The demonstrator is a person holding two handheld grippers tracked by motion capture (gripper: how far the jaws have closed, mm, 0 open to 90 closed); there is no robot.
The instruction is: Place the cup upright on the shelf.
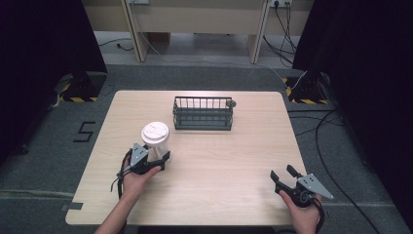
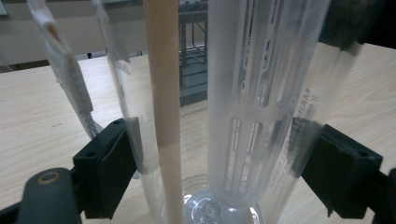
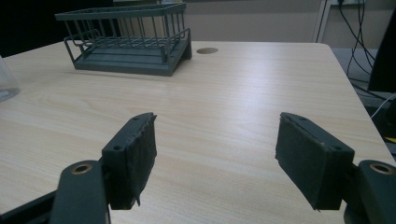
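While the left gripper (image 1: 157, 160) clamps its two black pads against the sides of a clear plastic cup (image 1: 157, 141) with a white lid (image 1: 155, 132), the right gripper (image 1: 284, 174) hovers with jaws spread wide and nothing between them over the table (image 1: 234, 161) near its five o'clock corner. Standing upright at about eight o'clock from the table's centre, the cup touches both pads (image 2: 109, 172) in the left gripper view, where a tan straw (image 2: 164, 93) and a slotted translucent insert (image 2: 252, 93) stand inside it. At twelve o'clock, well apart from both grippers, sits a dark wire basket (image 1: 203, 113); a round hole (image 3: 207, 50) lies in the tabletop just beside it.
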